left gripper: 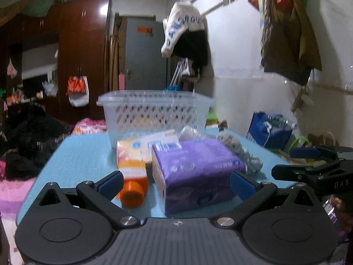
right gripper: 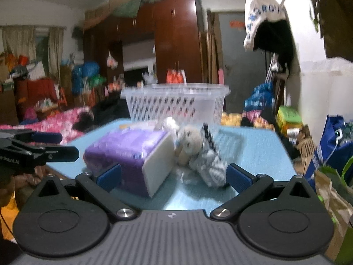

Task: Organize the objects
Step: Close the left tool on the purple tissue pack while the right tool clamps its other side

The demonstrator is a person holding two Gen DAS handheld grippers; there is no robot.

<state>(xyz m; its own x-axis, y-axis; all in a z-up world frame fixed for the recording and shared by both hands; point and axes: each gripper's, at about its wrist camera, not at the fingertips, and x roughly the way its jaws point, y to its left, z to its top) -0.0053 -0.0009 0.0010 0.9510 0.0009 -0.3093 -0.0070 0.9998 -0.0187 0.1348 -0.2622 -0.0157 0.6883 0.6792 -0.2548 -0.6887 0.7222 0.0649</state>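
A clear perforated plastic basket (left gripper: 154,112) stands at the far side of the light blue table (left gripper: 83,154); it also shows in the right wrist view (right gripper: 176,103). In front of it lie a purple tissue pack (left gripper: 196,172), an orange and white tube with an orange cap (left gripper: 132,174), a white box (left gripper: 161,141) and a grey and white plush toy (left gripper: 240,150). My left gripper (left gripper: 176,186) is open, its jaws either side of the tube cap and tissue pack. My right gripper (right gripper: 174,176) is open near the tissue pack (right gripper: 130,152) and plush toy (right gripper: 203,154).
A bed with pink bedding (left gripper: 13,190) lies left of the table. A blue bag (left gripper: 269,130) and other bags stand on the right by the white wall. A dark wardrobe (left gripper: 81,50) and a grey door (left gripper: 145,53) are behind. Clothes (left gripper: 187,35) hang above the basket.
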